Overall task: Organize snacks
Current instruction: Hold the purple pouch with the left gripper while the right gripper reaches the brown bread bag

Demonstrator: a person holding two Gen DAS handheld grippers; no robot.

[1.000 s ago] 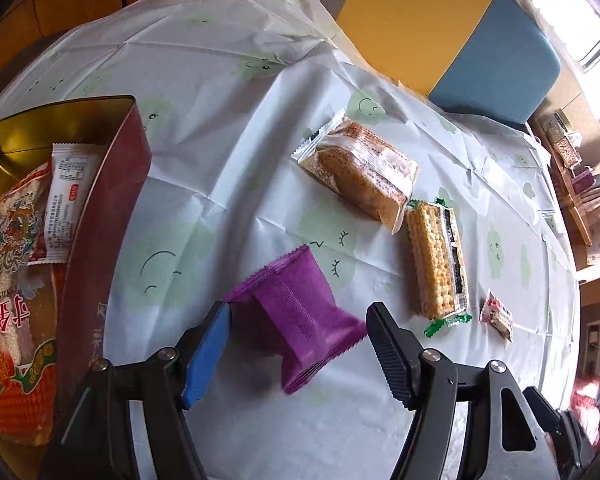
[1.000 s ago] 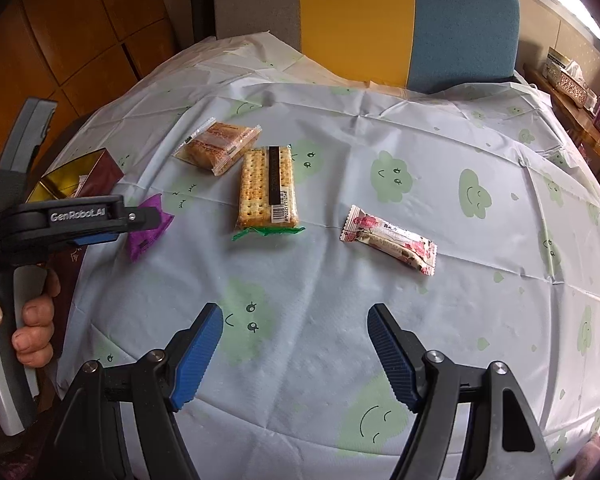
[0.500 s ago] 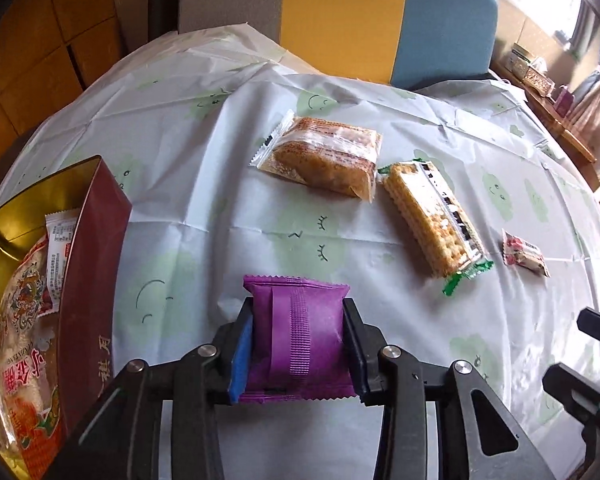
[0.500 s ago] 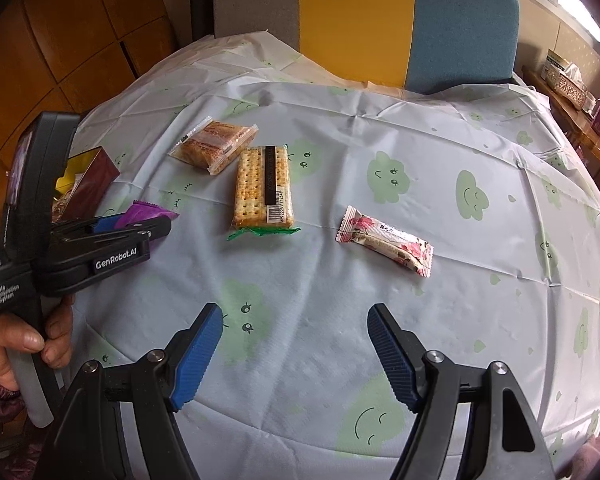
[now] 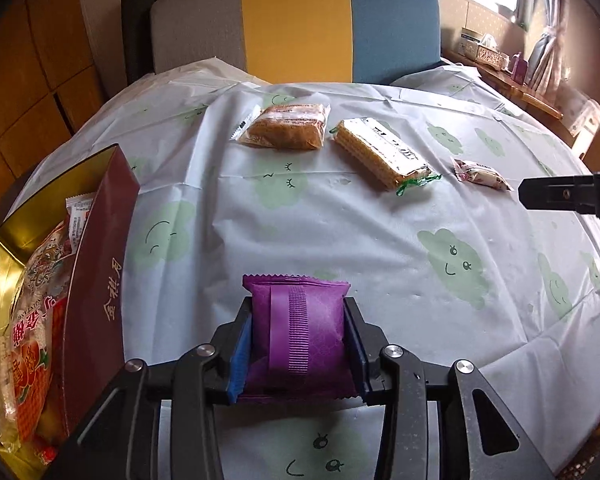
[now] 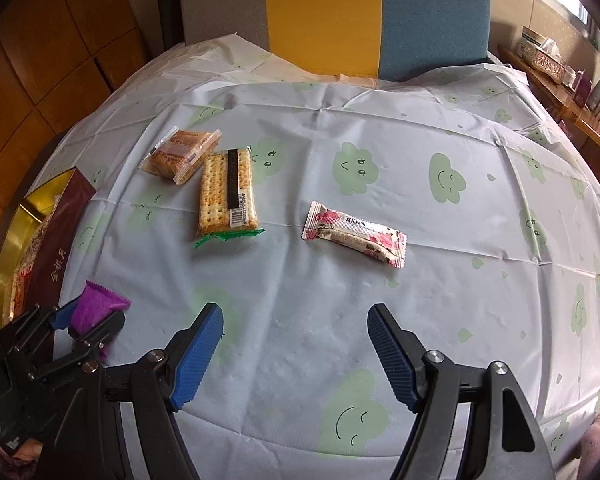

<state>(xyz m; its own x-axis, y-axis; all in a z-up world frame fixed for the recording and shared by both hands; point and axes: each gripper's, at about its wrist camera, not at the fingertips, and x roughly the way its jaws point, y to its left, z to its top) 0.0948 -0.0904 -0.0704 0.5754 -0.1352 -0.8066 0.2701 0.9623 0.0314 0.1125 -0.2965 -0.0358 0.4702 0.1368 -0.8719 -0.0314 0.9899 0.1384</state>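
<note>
My left gripper (image 5: 298, 322) grips a purple snack packet (image 5: 300, 300) by its two sides, near the front of the table and just right of the box; its jaws are easing open while the pads still press on the packet. The right wrist view shows that gripper (image 6: 88, 322) and packet (image 6: 96, 306) at the lower left. The dark red box (image 5: 96, 240) with a gold inside holds several snack bags. My right gripper (image 6: 295, 314) stands open over bare cloth. Farther back lie a brown cake packet (image 6: 180, 154), a cracker pack (image 6: 227, 196) and a pink floral packet (image 6: 354, 234).
A cloth with green smiling clouds (image 5: 340, 240) covers the round table. A grey, yellow and blue chair (image 5: 300, 20) stands behind the far edge. A wooden sideboard (image 6: 560, 80) with small items runs along the right. Part of the right gripper (image 5: 568, 196) reaches in at the right of the left wrist view.
The left gripper shut on the purple packet, rolled level and drew it nearer, beside the box. The right gripper has stayed where it was, open.
</note>
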